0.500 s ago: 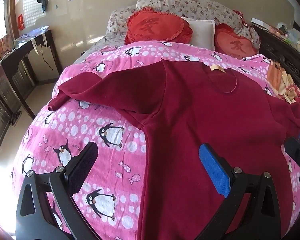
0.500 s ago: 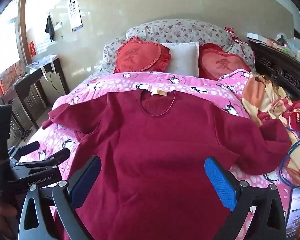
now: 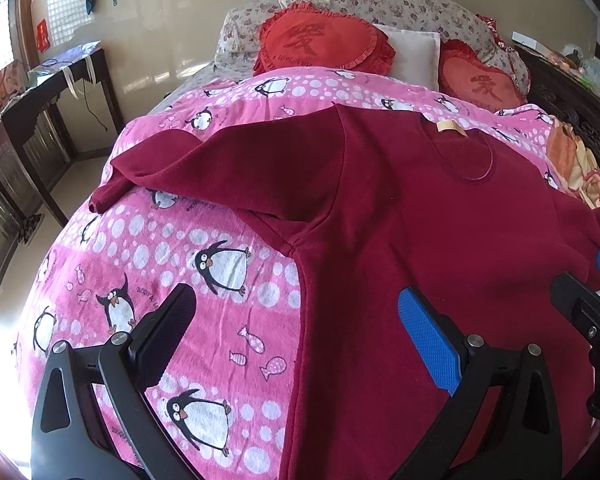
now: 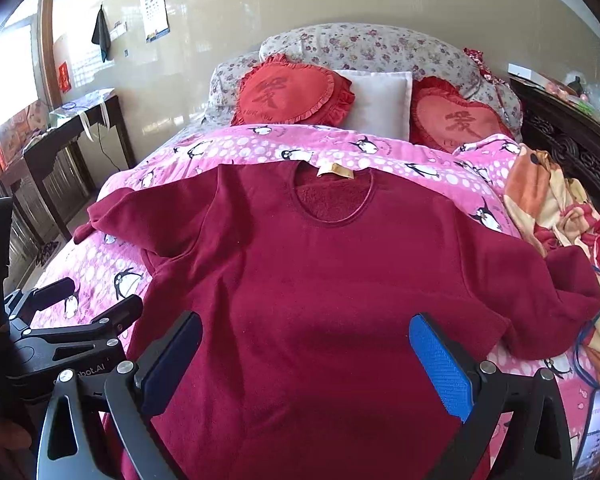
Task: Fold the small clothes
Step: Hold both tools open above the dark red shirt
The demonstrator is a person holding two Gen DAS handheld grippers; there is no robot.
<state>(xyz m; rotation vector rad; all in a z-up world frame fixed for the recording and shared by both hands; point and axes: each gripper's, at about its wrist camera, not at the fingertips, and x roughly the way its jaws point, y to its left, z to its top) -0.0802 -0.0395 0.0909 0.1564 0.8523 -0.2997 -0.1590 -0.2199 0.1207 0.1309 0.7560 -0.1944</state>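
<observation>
Both the left claw (image 3: 296,344) and right claw (image 4: 306,364) hover wide open, holding nothing, over the sweater (image 4: 320,280) on the bed (image 3: 160,260), barely shifted since before.

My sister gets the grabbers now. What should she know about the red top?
Left gripper: open, holding nothing, over the top's left side edge.
Right gripper: open, holding nothing, over the lower body of the top.
Top: lies spread face up on the penguin blanket, collar toward the pillows. Left sleeve stretches out sideways, its cuff bunched. Right sleeve lies out to the right, crumpled at the end.
Done: the top is laid out; no fold shows.
Left: fold in both sleeves, then the body.
</observation>
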